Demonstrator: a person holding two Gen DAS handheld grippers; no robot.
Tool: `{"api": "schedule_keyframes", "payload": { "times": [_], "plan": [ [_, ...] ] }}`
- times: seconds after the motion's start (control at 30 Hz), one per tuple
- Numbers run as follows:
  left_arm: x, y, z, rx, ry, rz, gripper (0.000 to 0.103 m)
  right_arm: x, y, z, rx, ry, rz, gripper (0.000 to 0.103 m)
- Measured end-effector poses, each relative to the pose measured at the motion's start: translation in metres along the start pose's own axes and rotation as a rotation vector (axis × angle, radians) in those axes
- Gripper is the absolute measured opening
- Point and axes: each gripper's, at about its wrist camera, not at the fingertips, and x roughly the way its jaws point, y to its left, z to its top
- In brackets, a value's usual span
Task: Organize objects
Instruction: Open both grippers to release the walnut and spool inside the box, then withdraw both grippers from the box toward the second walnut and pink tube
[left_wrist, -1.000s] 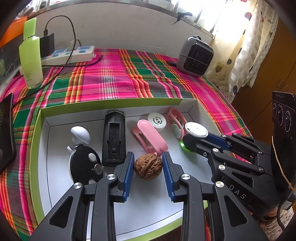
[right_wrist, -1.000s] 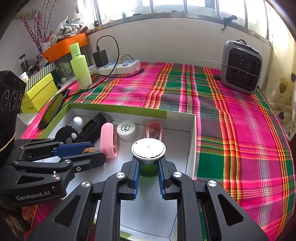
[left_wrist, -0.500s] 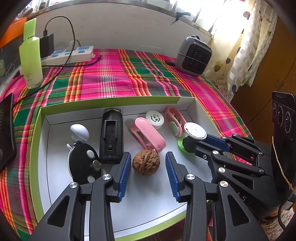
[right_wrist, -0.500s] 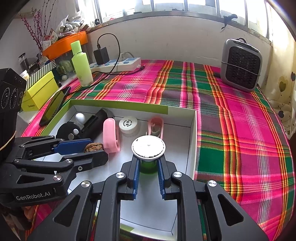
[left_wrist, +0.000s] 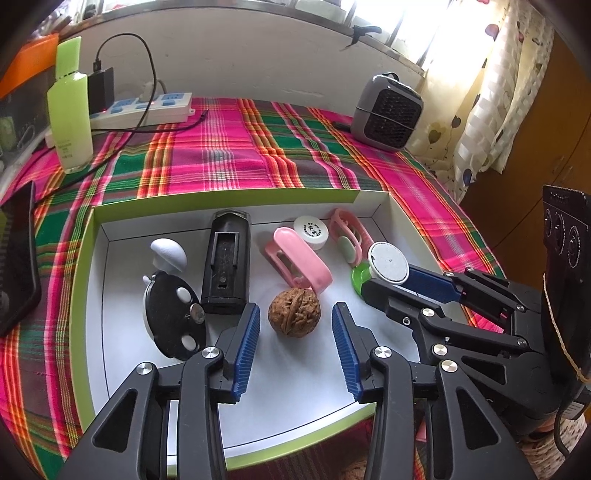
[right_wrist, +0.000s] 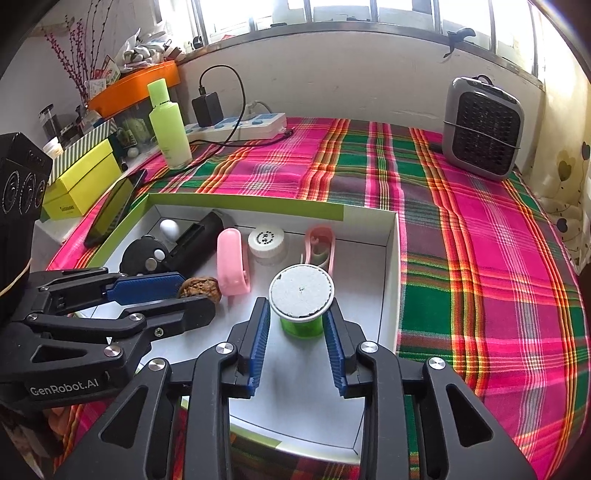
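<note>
Walnut (left_wrist: 294, 312) sits untouched between opening left tongs (left_wrist: 295, 328).

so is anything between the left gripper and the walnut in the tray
Nothing visible. The walnut sits on the tray floor directly between the left gripper's opening jaws, with clear gaps on both sides. The pink clip lies just behind it and the black holder off to the left, neither in the way.

"GenRobot.AI" in white on body of left gripper (right_wrist: 207, 301), seen from right wrist cam. Small dark print on lid of white round jar (right_wrist: 266, 240), prob. characters, too small to read. Nothing else legible.
</note>
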Motion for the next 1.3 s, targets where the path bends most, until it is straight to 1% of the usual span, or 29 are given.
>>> {"api": "schedule_keyframes", "payload": {
  "times": [0.23,0.3,0.4,0.53,0.8,1.03,1.3],
  "plan": [
    [-0.008,0.0,-0.005,0.006,-0.009,0.015,0.043,-0.006,0.003,-0.003,-0.002,-0.015,0.002,0.043],
    [-0.01,-0.002,-0.006,0.017,-0.02,0.028,0.044,-0.008,0.003,-0.004,-0.001,-0.017,-0.003,0.043],
    [-0.013,-0.003,-0.007,0.022,-0.021,0.027,0.046,-0.01,0.003,-0.006,0.008,-0.022,-0.002,0.043],
    [-0.017,-0.004,-0.009,0.022,-0.025,0.038,0.046,-0.015,0.003,-0.009,0.021,-0.03,0.002,0.043],
    [-0.032,-0.008,-0.015,0.033,-0.059,0.061,0.046,-0.029,0.007,-0.015,0.033,-0.051,0.01,0.043],
    [-0.048,-0.012,-0.022,0.041,-0.088,0.066,0.047,-0.043,0.012,-0.02,0.034,-0.079,0.018,0.043],
    [-0.057,-0.013,-0.032,0.036,-0.097,0.067,0.047,-0.053,0.018,-0.027,0.034,-0.09,0.018,0.043]
  ]
}}
